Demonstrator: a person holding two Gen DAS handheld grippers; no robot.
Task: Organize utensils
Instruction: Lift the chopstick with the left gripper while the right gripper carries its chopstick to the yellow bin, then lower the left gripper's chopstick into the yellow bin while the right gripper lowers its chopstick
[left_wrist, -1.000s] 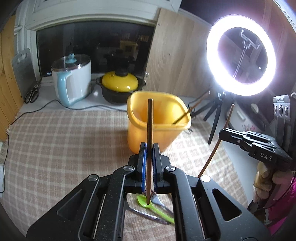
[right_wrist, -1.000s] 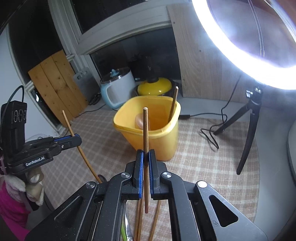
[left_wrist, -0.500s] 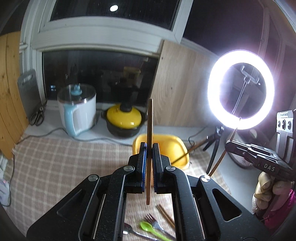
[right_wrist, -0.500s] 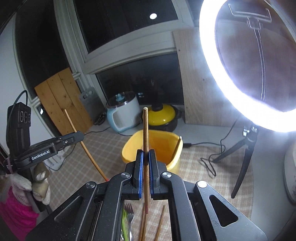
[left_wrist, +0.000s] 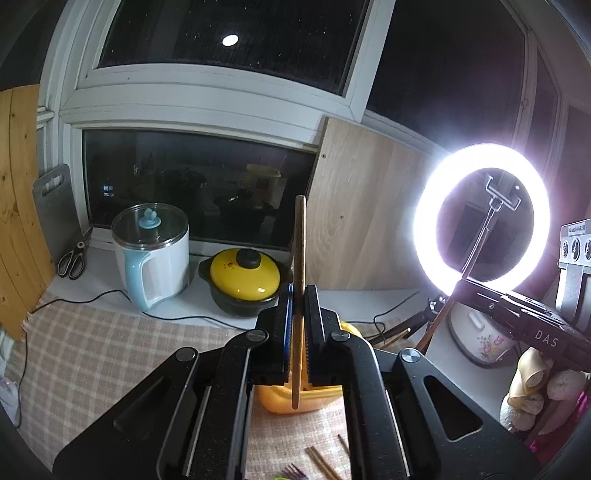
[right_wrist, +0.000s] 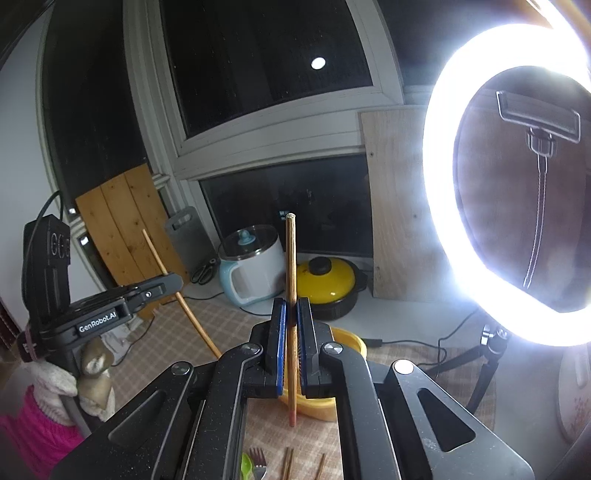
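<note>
My left gripper (left_wrist: 298, 295) is shut on a brown chopstick (left_wrist: 299, 251) that stands upright between its pads. My right gripper (right_wrist: 291, 310) is shut on a lighter wooden chopstick (right_wrist: 290, 266), also upright. Both are raised above the yellow tub (left_wrist: 280, 400), which is mostly hidden behind the fingers; it also shows in the right wrist view (right_wrist: 351, 341). Loose chopsticks (left_wrist: 321, 461), a fork (right_wrist: 257, 458) and a green spoon (right_wrist: 245, 467) lie on the checked cloth below. The other gripper shows in each view, left (right_wrist: 162, 284) and right (left_wrist: 465, 288).
A white and blue kettle (left_wrist: 153, 254), a yellow-lidded black pot (left_wrist: 243, 280), scissors (left_wrist: 72, 258) and a grey cutting board (left_wrist: 55, 206) stand along the window sill. A bright ring light on a tripod (left_wrist: 480, 218) stands at the right, with cables by it.
Both grippers have risen and tilted upward with their chopsticks. The yellow tub has dropped low in both views and the window fills the top.
</note>
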